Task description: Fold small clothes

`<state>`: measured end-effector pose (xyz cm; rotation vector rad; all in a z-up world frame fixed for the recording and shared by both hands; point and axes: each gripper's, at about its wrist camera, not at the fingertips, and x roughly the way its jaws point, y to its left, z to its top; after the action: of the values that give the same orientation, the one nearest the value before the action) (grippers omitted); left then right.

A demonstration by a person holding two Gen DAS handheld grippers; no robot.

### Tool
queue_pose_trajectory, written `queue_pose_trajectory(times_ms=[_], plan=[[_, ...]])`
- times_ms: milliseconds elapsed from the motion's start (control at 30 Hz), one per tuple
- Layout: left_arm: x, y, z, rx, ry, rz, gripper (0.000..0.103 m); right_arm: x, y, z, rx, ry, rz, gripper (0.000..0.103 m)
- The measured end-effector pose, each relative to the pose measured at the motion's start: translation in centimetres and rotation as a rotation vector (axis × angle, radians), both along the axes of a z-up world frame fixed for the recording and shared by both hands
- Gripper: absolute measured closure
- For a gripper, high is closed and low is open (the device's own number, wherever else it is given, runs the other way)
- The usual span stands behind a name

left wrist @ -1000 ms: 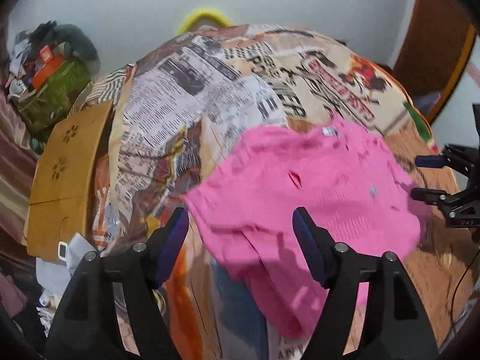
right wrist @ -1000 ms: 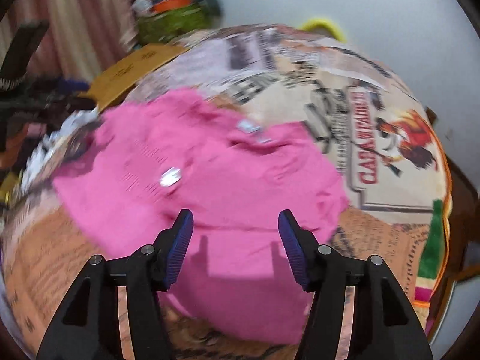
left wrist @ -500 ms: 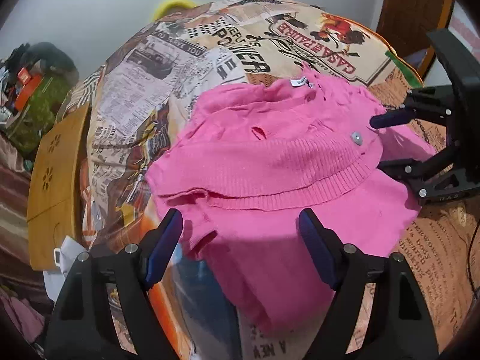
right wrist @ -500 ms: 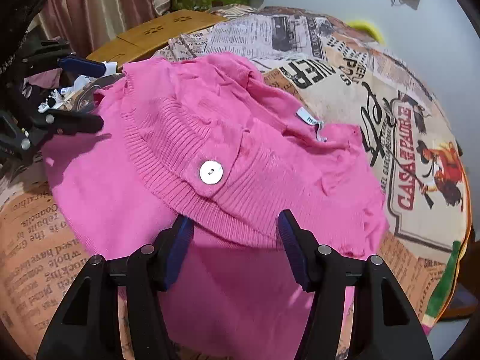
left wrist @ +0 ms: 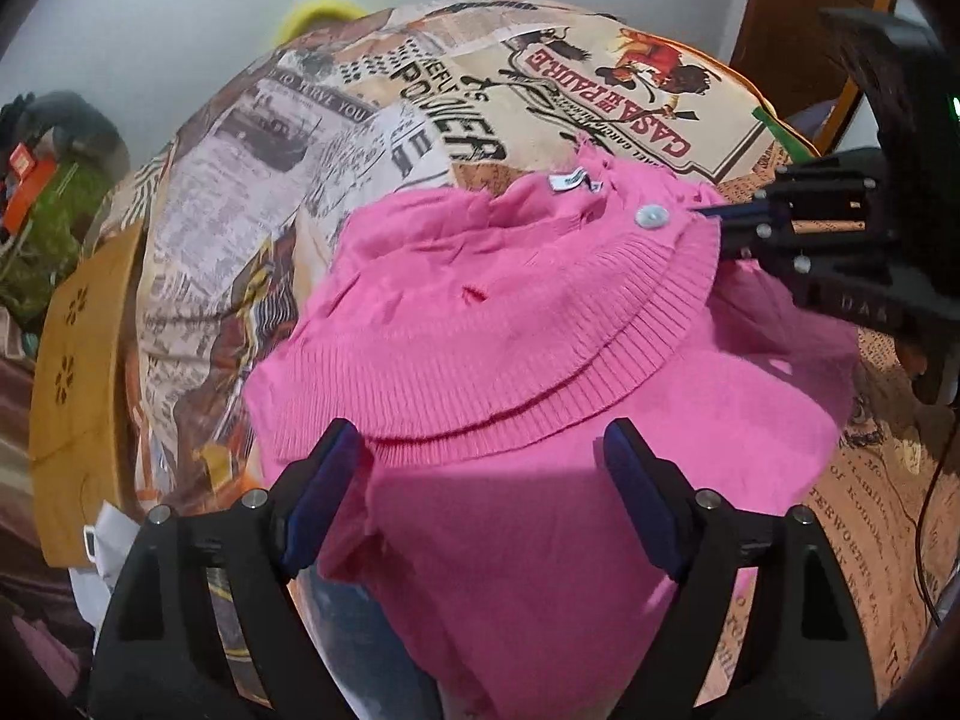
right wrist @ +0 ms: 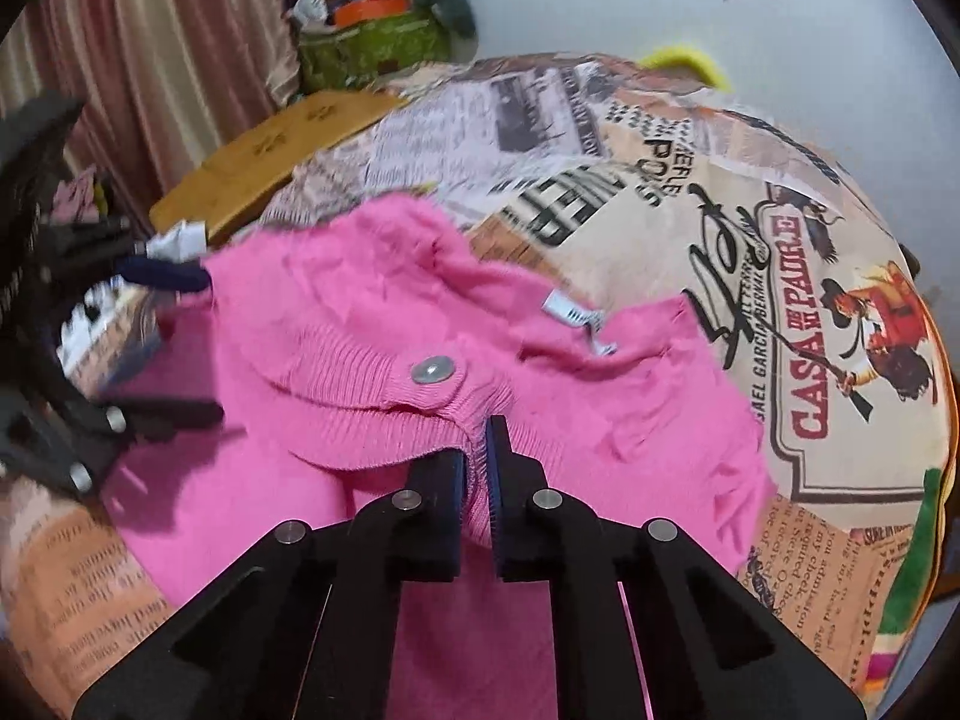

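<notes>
A pink knitted cardigan (left wrist: 504, 312) lies on the newspaper-print cloth, its ribbed hem folded up over the body, with a white button (left wrist: 651, 217) and a neck label (left wrist: 567, 180). My left gripper (left wrist: 480, 474) is open, its fingers standing either side of the ribbed hem at the garment's near edge. My right gripper (right wrist: 477, 468) is shut on the ribbed hem of the cardigan (right wrist: 540, 372) just below the button (right wrist: 432, 369). It shows in the left wrist view (left wrist: 738, 234) at the garment's right edge. The left gripper shows open at the left of the right wrist view (right wrist: 174, 342).
The printed cloth (left wrist: 252, 180) covers a rounded surface. A wooden board (left wrist: 78, 378) lies at its left side. A green bag with clutter (right wrist: 372, 48) stands by the pink curtain (right wrist: 150, 42). A yellow object (left wrist: 318, 12) sits at the far edge by the wall.
My right gripper has closed on the ribbed hem near the button. The left gripper has come nearer to the garment's near edge and stays open.
</notes>
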<state>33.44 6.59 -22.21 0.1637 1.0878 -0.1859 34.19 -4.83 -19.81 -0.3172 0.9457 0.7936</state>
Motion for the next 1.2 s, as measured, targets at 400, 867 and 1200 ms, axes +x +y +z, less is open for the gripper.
queue_pose_trajectory(times_ms=[400, 867, 1200], plan=[[3.3, -0.3, -1.4, 0.066, 0.006, 0.040, 0.027, 2.3, -0.5, 1.8, 0.081, 0.015, -0.054, 0.097], [6.9, 2.4, 0.4, 0.014, -0.049, 0.094, 0.101, 4.7, -2.0, -0.1, 0.070, 0.089, -0.065, 0.077], [8.2, 2.1, 0.1, 0.009, -0.012, 0.087, 0.086, 4.3, -9.8, -0.7, 0.026, 0.085, -0.154, 0.050]])
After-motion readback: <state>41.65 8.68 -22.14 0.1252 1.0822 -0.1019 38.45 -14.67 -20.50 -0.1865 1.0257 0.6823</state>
